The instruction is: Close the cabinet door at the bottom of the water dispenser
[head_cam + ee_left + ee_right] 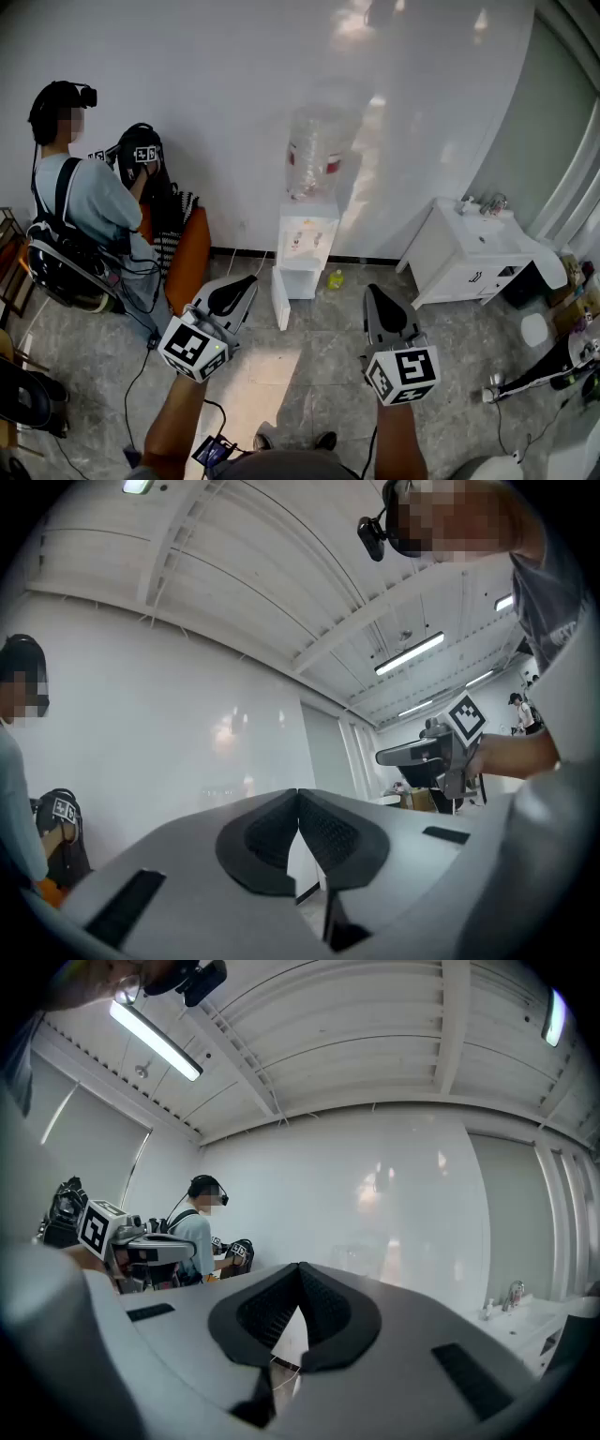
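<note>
The white water dispenser [307, 234] stands against the far wall with a clear bottle [314, 155] on top. Its bottom cabinet door [279, 300] hangs open, swung out to the left, and the white compartment [306, 281] shows behind it. My left gripper [246, 284] is held over the floor short of the door, jaws shut and empty [298, 794]. My right gripper [375, 292] is to the right of the dispenser's front, also shut with nothing in it [300, 1267]. Neither touches the door. In both gripper views the jaws hide most of the dispenser.
A person [89, 202] with a headset sits at the left beside an orange chair [190, 258]. A white washbasin cabinet [469, 253] stands at the right. A small yellow-green thing [335, 279] lies by the dispenser's foot. Cables [141, 366] run across the tiled floor.
</note>
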